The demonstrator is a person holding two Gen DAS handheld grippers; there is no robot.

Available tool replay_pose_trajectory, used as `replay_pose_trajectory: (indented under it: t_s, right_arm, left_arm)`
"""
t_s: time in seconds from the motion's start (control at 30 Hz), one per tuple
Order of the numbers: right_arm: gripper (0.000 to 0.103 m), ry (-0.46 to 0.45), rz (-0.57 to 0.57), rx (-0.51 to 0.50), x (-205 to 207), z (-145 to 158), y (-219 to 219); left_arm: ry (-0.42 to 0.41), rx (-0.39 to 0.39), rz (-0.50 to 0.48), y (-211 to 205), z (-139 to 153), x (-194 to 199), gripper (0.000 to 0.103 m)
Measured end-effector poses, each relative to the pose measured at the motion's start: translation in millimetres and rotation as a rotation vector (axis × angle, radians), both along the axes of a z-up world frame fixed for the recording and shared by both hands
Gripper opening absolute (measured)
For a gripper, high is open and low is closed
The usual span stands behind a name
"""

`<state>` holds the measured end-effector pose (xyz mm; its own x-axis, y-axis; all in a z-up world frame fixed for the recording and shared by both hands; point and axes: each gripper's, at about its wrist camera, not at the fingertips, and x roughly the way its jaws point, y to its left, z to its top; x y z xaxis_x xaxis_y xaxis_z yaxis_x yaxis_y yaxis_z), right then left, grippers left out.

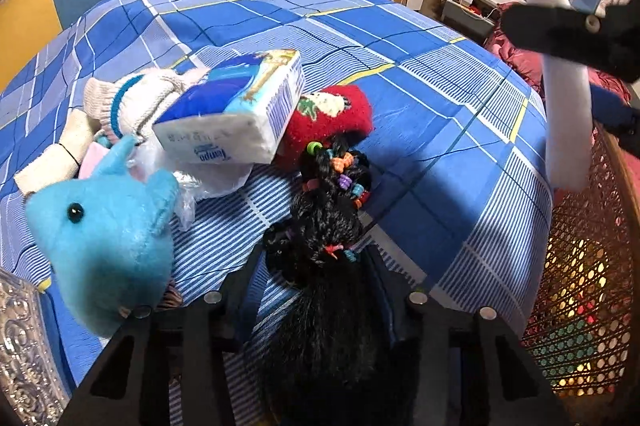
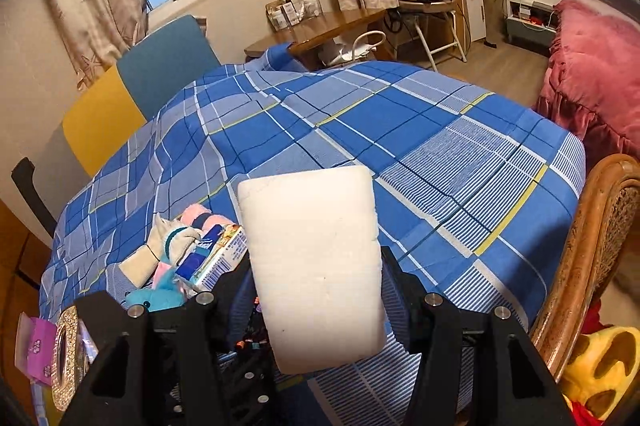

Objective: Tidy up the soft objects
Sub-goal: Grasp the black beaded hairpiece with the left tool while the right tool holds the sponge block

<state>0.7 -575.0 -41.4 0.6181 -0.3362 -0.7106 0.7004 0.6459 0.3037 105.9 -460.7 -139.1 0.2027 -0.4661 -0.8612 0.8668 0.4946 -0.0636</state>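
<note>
Blue checked cloth (image 1: 400,66) covered the table, with the soft things heaped near its left front edge. White foam (image 2: 316,266), a flat slab, stood up off the cloth, clamped at its lower sides by the right gripper (image 2: 316,290). Just left of the heap's middle a blue plush (image 1: 108,226) faced the left wrist camera, touching a tissue pack (image 1: 236,110) that leaned on a knit sock (image 1: 132,102) and a red sock (image 1: 332,118). Black hair (image 1: 332,226) with coloured bands lay on the cloth between the fingers of the left gripper (image 1: 316,266); whether its pads pressed the hair could not be told. A cane chair (image 2: 592,250) stood at the table's right edge.
</note>
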Motion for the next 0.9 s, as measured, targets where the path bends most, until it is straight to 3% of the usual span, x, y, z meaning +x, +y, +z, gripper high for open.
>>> replay_pose_trajectory:
  t_s: [0.1,0.23,0.57,0.9]
  right_arm:
    - [0.058,-0.005,-0.003,-0.012,-0.8,1.3,0.7]
    - [0.058,-0.009,-0.010,-0.042,-1.8,3.6,4.3]
    - [0.058,-0.006,-0.026,-0.107,-2.2,8.4,9.5]
    - [0.057,0.087,0.004,-0.137,11.3,3.2,14.7]
  left_arm:
    - [-0.002,-0.034,-0.010,4.3,-2.1,-0.2,0.047]
    - [-0.005,-0.031,0.010,9.1,-0.4,1.7,0.032]
    - [0.062,-0.104,0.084,41.1,8.6,1.9,0.028]
    - [0.070,-0.230,0.098,102.4,62.0,-27.2,0.028]
